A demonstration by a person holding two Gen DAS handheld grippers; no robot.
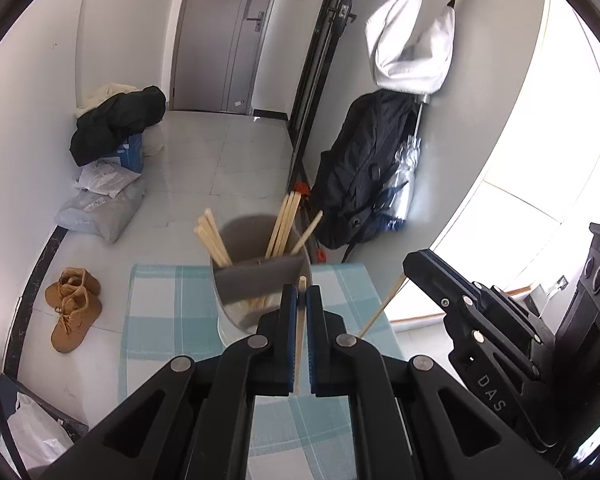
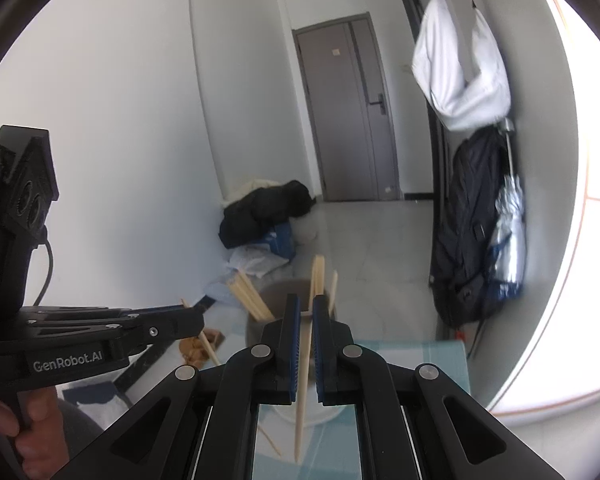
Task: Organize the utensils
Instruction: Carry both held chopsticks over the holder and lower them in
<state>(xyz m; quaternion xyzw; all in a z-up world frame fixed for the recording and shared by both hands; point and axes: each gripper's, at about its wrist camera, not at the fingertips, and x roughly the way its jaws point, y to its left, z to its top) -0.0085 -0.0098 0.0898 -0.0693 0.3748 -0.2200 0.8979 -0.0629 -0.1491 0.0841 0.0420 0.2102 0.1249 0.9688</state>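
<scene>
A grey round utensil holder (image 1: 256, 280) (image 2: 256, 336) with a divider stands on the table, with several wooden chopsticks (image 1: 284, 220) upright in it. My left gripper (image 1: 299, 292) is shut on a single chopstick (image 1: 299, 340), just in front of the holder and slightly above its rim. My right gripper (image 2: 306, 304) is shut on another chopstick (image 2: 302, 400), which hangs down between its fingers in front of the holder. In the left wrist view the right gripper (image 1: 410, 264) hovers to the right of the holder, and its chopstick (image 1: 380, 308) slants down.
A blue checked cloth (image 1: 172, 300) covers the small table. Brown boots (image 1: 72, 304), bags and a dark jacket (image 1: 116, 124) lie on the floor to the left. A black backpack (image 1: 360, 176) leans on the right wall. A hand (image 2: 36, 432) grips the left gripper's handle.
</scene>
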